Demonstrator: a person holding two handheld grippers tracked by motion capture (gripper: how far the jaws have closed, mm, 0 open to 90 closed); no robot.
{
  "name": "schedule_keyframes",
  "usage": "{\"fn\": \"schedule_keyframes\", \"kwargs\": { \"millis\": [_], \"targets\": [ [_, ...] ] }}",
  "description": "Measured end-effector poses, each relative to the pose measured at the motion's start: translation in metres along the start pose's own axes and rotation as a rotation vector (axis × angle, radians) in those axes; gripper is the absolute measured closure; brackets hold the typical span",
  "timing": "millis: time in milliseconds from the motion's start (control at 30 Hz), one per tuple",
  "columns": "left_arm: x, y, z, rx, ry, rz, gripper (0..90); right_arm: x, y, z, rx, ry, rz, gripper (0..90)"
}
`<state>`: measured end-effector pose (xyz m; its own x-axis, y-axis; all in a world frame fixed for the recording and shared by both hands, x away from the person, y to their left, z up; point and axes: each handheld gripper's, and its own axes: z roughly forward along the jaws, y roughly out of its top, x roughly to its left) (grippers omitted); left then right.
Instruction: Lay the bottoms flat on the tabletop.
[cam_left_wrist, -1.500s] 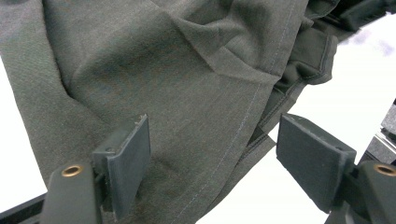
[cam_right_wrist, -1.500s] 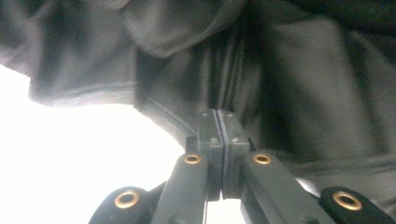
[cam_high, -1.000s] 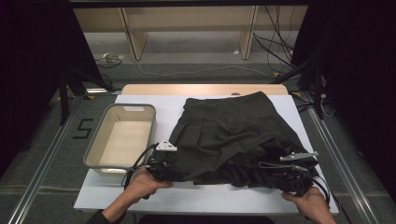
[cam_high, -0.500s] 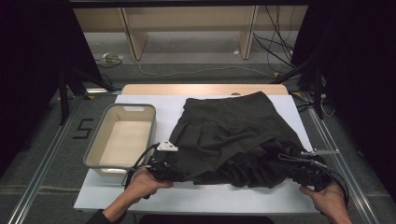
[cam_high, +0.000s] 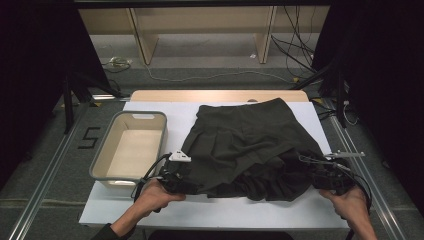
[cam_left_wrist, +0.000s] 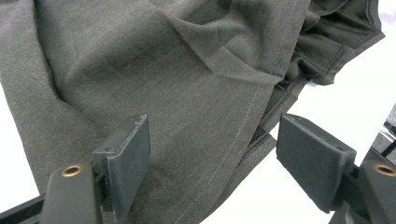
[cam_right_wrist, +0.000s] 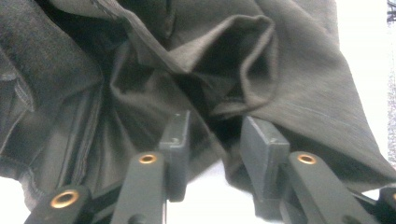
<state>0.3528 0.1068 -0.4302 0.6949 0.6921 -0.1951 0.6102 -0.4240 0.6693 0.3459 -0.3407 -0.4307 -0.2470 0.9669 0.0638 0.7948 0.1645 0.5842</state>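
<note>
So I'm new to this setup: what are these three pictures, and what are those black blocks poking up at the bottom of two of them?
There is no robot here. A person at a table holds a hand tool with two jaws in each hand. The high view looks down on the white table: the left gripper and the right gripper sit at the near corners of a dark grey skirt, with a beige bin beside it. The other two pictures come from cameras riding on the tools, so the black blocks are each tool's own jaws. The left jaws stand wide apart over the skirt's edge, not pinching it. The right jaws have just been opening, with a fold of skirt loose between them.
</note>
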Motion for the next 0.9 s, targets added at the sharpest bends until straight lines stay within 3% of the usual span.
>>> {"fn": "schedule_keyframes", "kwargs": {
  "millis": [100, 267, 500, 567, 667, 733, 900],
  "targets": [
    [0.0, 0.0, 0.001, 0.007, 0.001, 0.003, 25.5, -0.002, 0.005, 0.007, 0.021, 0.018, 0.001, 69.2],
    [0.002, 0.0, 0.0, 0.001, 0.003, -0.004, 25.5, 0.004, 0.0, 0.02, 0.122, 0.021, -0.019, 86.9],
    [0.002, 0.0, -0.001, 0.0, 0.007, -0.006, 25.6, 0.03, -0.007, 0.03, 0.206, 0.04, -0.096, 88.5],
    [0.002, -0.001, -0.001, 0.001, 0.007, -0.003, 25.6, 0.036, -0.008, 0.027, 0.215, 0.107, -0.086, 88.5],
    [0.003, -0.001, -0.001, 0.001, 0.01, -0.009, 25.6, 0.052, -0.014, 0.025, 0.245, 0.157, -0.131, 88.5],
    [0.003, -0.001, -0.002, -0.004, 0.012, -0.012, 25.6, 0.06, -0.016, 0.023, 0.238, 0.136, -0.171, 88.5],
    [0.004, -0.001, -0.003, -0.006, 0.013, -0.012, 25.6, 0.054, -0.015, 0.016, 0.21, 0.143, -0.139, 87.5]
  ]
}}
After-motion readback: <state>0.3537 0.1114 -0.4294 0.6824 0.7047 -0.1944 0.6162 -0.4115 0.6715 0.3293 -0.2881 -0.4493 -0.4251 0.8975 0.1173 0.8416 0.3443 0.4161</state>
